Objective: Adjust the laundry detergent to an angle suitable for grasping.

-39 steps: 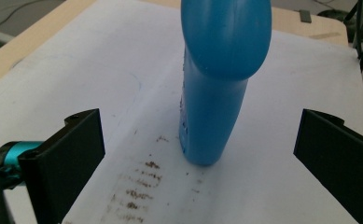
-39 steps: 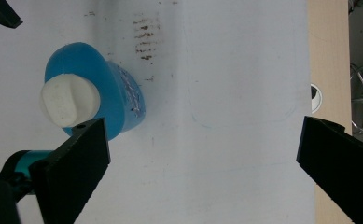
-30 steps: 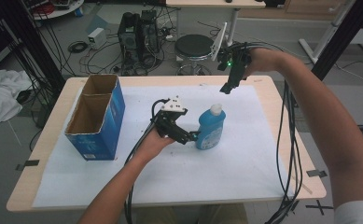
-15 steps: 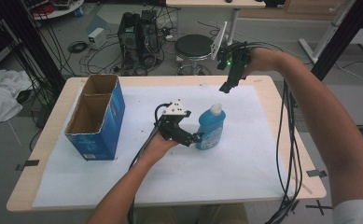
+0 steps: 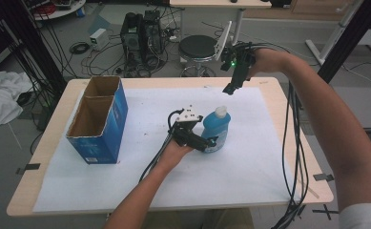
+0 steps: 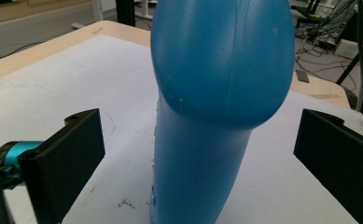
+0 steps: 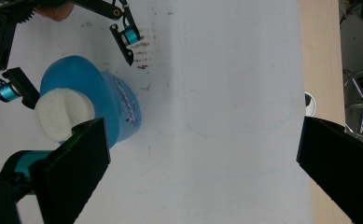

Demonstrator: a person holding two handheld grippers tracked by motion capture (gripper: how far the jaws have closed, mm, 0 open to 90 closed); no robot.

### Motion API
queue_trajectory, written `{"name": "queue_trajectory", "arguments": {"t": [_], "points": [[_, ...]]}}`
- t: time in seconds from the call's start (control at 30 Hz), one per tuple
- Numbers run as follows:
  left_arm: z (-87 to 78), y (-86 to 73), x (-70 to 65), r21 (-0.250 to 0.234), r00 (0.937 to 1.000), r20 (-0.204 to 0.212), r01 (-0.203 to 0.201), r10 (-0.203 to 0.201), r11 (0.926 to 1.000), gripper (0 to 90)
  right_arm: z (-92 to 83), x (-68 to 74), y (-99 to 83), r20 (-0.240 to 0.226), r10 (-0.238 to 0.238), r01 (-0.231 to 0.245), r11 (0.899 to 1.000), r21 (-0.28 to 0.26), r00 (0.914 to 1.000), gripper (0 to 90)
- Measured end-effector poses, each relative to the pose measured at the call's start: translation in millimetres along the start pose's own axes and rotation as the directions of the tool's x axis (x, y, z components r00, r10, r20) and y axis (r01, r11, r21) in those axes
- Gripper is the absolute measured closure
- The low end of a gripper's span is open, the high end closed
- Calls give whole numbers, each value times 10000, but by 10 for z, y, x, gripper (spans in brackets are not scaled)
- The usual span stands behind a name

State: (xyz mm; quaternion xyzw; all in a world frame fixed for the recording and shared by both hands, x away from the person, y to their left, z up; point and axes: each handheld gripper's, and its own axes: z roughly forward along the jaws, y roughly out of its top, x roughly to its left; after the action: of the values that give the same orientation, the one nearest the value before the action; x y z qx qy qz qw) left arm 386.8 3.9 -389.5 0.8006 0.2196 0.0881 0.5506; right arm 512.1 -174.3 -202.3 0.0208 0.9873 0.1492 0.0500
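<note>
Straddling the upright blue bottle (image 6: 221,112), the left tool (image 5: 208,141) has its jaws spread wide to either side of the body without touching it, low on the wider part, presumably so a squeeze lands below the narrow neck and the bottle stays standing. The bottle stands near the middle of the white sheet (image 5: 250,162) on the tabletop (image 5: 307,188), white cap (image 7: 63,115) up, well apart from the open blue cardboard box (image 5: 99,121) at the left. The right tool (image 5: 231,87) hangs raised over the far edge, jaws spread and empty, looking down on the cap, probably parked clear of the left hand's (image 5: 176,151) grasp.
</note>
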Motion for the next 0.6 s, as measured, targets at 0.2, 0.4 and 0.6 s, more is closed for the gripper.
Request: {"name": "queue_trajectory", "arguments": {"t": [0.2,0.4,0.6], "points": [[60,-3,-8,-54,10000,9,-1,1,10000,17,1,-9,0,0,-32,32,10000,-1,10000,16],[164,-12,-22,-74,9998,-147,100,-101,9999,18,-3,1,26,14,-54,54,10000,-9,10000,16],[216,-31,-31,-167,9989,-322,350,-355,9992,18,-26,9,29,97,29,-29,10000,13,9999,16]]}}
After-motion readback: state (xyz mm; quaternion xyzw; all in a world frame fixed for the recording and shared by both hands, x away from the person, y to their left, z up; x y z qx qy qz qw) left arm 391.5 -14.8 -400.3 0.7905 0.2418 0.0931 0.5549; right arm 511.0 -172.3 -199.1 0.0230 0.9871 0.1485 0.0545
